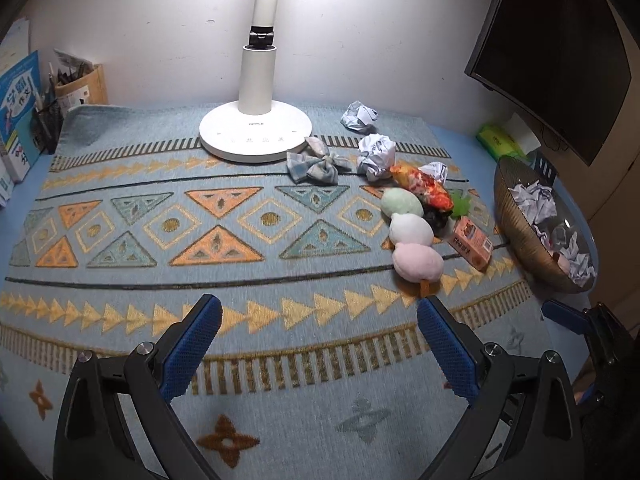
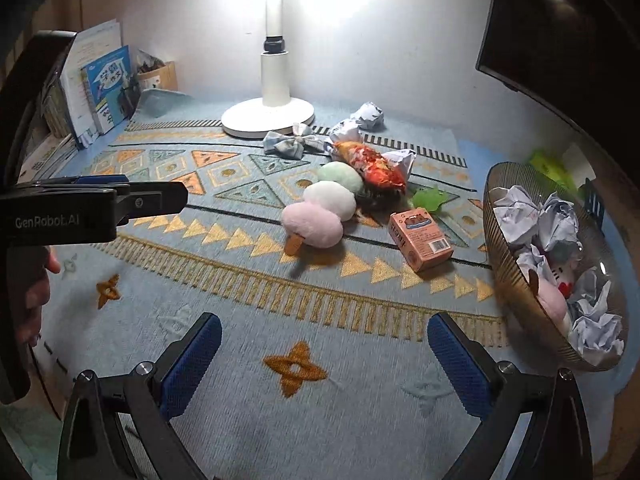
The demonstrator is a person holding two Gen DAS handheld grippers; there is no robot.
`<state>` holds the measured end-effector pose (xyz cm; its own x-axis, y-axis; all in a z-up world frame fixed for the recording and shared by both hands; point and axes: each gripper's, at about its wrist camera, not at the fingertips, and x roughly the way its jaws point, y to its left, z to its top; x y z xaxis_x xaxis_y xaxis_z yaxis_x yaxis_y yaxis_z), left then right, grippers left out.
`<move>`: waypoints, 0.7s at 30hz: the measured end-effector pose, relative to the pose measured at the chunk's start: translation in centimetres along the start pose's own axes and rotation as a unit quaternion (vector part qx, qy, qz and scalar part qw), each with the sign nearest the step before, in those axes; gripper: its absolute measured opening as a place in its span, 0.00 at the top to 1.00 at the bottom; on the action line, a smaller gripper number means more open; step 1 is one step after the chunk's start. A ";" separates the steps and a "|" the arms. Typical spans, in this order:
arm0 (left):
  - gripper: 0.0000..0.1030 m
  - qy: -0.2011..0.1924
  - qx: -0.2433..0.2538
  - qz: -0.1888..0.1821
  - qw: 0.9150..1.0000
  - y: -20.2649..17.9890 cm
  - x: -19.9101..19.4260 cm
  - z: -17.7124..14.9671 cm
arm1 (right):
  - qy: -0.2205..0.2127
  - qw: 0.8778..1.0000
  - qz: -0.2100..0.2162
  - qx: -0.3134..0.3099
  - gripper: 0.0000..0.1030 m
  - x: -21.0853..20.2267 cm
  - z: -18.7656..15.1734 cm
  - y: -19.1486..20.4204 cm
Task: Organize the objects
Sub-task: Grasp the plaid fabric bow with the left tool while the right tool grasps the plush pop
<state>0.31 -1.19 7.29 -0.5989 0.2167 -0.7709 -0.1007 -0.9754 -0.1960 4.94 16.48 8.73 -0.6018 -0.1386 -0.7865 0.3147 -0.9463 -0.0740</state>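
A blue woven mat with orange and teal triangle patterns (image 1: 168,264) is spread over the tabletop (image 1: 452,126), and everything is placed relative to the white round-based desk lamp (image 1: 256,128) standing at the mat's far edge. Far to the right of the lamp, at the mat's right edge, a ribbed bronze-coloured bowl (image 2: 505,256) is seen tilted, holding crumpled paper balls and a small plush toy. In front and to the right of the lamp a plush skewer of green, white and pink dumplings (image 2: 324,206) lies flat, with an orange-red patterned plush (image 2: 374,164) touching its green end. A small pink cardboard box (image 2: 422,240) lies between the skewer and the bowl. A blue-checked fabric bow (image 1: 318,164) rests just beside the lamp base, with crumpled white paper balls (image 1: 376,154) to its right. The left gripper (image 1: 320,340) is held nearest the viewer with its blue fingers spread apart and empty; the right gripper (image 2: 324,354) is likewise held wide apart, gripping nothing.
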 end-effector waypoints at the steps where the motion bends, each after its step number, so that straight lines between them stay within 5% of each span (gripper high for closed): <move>1: 0.04 -0.004 -0.006 -0.003 1.000 0.4 0.8 0.8 | 0.003 1.000 -0.004 0.013 0.00 0.6 0.5 -0.4; 6: 0.08 -0.022 -0.055 -0.002 0.998 2.0 6.0 5.3 | 0.020 0.996 0.002 0.092 0.00 4.4 3.6 -2.0; 10: 0.08 -0.043 -0.027 0.017 0.999 1.0 10.3 8.7 | 0.031 0.992 0.007 0.124 0.00 7.3 5.4 -1.7; 17: 0.22 -0.004 0.033 0.059 0.998 -0.8 16.0 9.7 | 0.035 0.990 -0.011 0.138 0.01 10.1 6.7 -1.0; 19: 0.27 -0.006 0.044 0.043 0.998 -1.2 15.8 9.5 | 0.037 0.990 -0.016 0.138 0.21 10.5 6.5 -1.0; 21: 0.49 -0.007 0.055 0.056 0.997 -1.3 15.7 9.4 | 0.042 0.990 -0.012 0.133 0.39 11.0 6.3 -0.9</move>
<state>-16.45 3.09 1.16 -0.6225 0.1065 -0.7753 -0.1179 -0.9922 -0.0417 -6.59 13.94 4.04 -0.5397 -0.1007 -0.8358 0.0899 -0.9940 0.0617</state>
